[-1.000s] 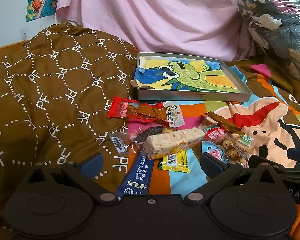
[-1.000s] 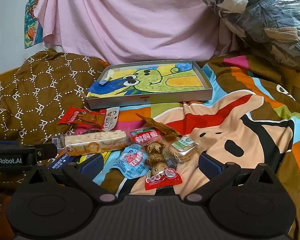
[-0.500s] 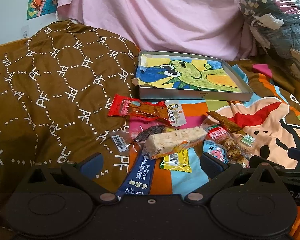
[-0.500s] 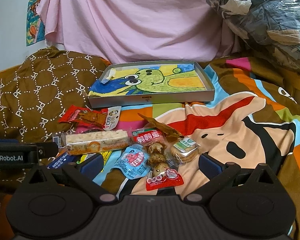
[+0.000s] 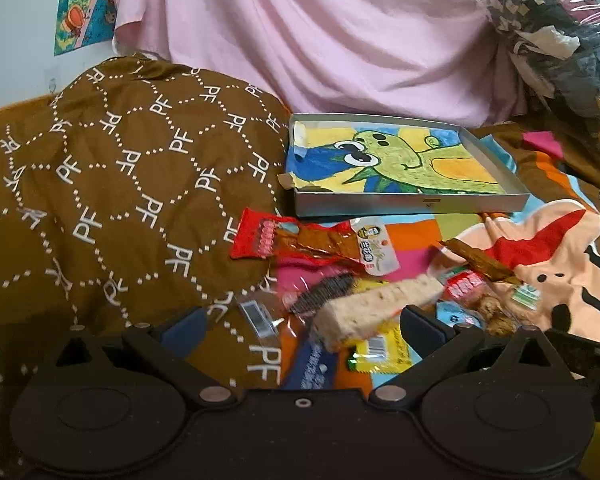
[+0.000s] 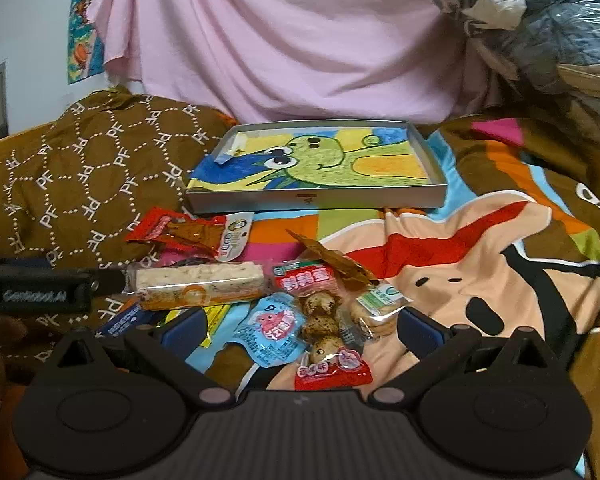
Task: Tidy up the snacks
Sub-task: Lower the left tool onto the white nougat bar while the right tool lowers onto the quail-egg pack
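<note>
Several snack packets lie in a loose pile on the bed. A long pale nougat bar (image 5: 374, 309) (image 6: 198, 282) lies in the middle, a red packet of brown strips (image 5: 296, 240) (image 6: 178, 232) behind it. A blue round packet (image 6: 270, 330) and a clear pack of brown eggs (image 6: 320, 320) lie nearest my right gripper. A shallow grey box (image 5: 400, 206) (image 6: 316, 200) with a dinosaur drawing inside sits behind the pile. My left gripper (image 5: 302, 326) is open just short of the nougat bar. My right gripper (image 6: 300, 328) is open around the blue packet and eggs, empty.
A brown patterned quilt (image 5: 112, 200) bulges on the left. A pink sheet (image 6: 300, 40) hangs behind. A plastic-wrapped bundle (image 6: 540, 32) sits at the back right. The cartoon bedspread (image 6: 480, 272) stretches to the right. The left gripper's body (image 6: 32, 290) shows at the right wrist view's left edge.
Both grippers have moved forward and lower toward the snack pile, so the packets look larger and closer. Both stay open. No snack has moved.
</note>
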{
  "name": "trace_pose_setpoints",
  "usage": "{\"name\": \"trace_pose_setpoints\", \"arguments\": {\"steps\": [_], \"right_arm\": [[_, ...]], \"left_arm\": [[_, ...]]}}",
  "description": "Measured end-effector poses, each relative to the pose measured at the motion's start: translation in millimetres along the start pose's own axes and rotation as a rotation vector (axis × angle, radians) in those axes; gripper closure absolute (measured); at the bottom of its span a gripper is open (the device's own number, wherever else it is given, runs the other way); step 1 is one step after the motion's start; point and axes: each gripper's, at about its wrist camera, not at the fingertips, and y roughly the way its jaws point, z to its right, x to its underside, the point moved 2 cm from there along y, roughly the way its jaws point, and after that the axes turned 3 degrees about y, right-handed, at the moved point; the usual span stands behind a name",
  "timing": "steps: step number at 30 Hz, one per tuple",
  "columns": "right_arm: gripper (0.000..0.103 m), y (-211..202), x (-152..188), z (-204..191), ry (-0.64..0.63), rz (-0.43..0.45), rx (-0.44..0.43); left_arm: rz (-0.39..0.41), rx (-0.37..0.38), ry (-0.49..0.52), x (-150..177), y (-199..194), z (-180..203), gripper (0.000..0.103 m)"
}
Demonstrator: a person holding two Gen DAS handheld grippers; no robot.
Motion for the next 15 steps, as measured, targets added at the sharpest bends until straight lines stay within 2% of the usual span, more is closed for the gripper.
{"name": "trace_pose_setpoints", "arguments": {"steps": [5, 10, 13, 15], "right_arm": [[0.000, 7.0, 1.6, 2.9, -0.011, -0.025, -0.010], [0.000, 19.9, -1.2, 4.8, -0.036, -0.058, -0.043], [0.000, 25.8, -1.5, 9.0, -0.045, -0.077, -0.055], [0.000, 29.2, -1.8, 13.5, -0.042, -0.094, -0.061]], "left_arm": [[0.013, 0.024, 0.043, -3.0, 11.8, 2.5, 0.001], [0.066, 0.075, 0.186, -9.8, 30.1, 15.1, 0.001], [0.069, 0.111, 0.272, -12.7, 42.8, 22.3, 0.001], [0.061, 0.137, 0.292, -11.2, 48.3, 23.4, 0.001]]}}
